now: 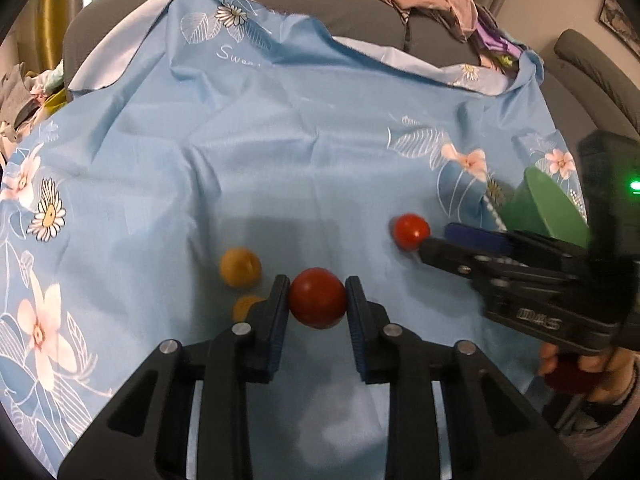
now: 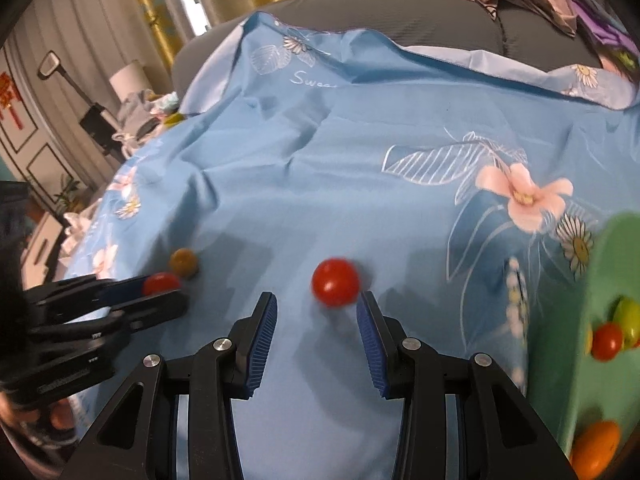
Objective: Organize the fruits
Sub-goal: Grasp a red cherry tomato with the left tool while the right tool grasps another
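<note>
A blue floral cloth [image 1: 280, 140] is spread over a grey sofa. Left of the green tray [image 2: 608, 280], a red tomato [image 1: 318, 298] is clamped in the left gripper [image 1: 318, 300]. Nearer the tray, a second tomato [image 2: 335, 282] is lined up just ahead of the released right gripper [image 2: 318, 316]; closing on it is judged next. Fruit already in the tray is shown only by the right wrist view.

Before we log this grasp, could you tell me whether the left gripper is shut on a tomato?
Shut: the left gripper's pads press both sides of the red tomato.
</note>
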Available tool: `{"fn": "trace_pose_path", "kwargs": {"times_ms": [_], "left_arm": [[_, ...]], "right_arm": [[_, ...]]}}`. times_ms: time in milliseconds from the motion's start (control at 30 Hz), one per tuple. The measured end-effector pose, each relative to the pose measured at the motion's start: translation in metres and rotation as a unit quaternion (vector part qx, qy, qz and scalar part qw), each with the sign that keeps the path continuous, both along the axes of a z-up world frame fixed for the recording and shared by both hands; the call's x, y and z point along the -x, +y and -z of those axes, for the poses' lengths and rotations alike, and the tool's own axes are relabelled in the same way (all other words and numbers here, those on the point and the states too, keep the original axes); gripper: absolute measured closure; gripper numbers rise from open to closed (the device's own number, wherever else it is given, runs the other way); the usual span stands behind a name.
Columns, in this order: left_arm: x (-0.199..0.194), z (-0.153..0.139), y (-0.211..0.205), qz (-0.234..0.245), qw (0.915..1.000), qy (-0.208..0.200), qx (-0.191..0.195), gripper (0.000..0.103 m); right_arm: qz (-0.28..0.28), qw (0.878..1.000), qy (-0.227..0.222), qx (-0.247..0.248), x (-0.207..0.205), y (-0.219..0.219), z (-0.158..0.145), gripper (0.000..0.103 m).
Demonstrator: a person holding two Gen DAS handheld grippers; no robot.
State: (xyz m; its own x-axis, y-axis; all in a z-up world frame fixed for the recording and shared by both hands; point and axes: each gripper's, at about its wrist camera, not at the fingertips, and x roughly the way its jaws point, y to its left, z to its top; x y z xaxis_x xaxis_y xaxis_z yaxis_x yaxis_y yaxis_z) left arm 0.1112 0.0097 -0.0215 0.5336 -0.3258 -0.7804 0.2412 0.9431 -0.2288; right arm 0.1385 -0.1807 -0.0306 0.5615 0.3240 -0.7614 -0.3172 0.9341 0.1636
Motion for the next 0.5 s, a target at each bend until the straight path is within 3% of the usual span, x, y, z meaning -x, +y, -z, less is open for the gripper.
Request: {"fn": "trace_pose_path", "kwargs": {"times_ms": [233,400,500], "left_arm": [[-0.006,-0.003,0.000,0.004,0.9999,-0.002,0.011,0.076],[-0.006,-0.004,0.001,0.008,0.9999,-0.003,0.011,0.079],[-0.005,-0.006,0.000,0.008,0.9999,-0.004,0.011,0.079]], "right_arm": [[0.008,0.999,0.036,0.023,-0.029,0.008,0.016,0.061],[-0.002,0.998,0.037,0.045,-0.032,0.015,0.018,0.061],[-0.006,0.998,0.038,0.051,-0.034,0.016,0.018,0.070]]}}
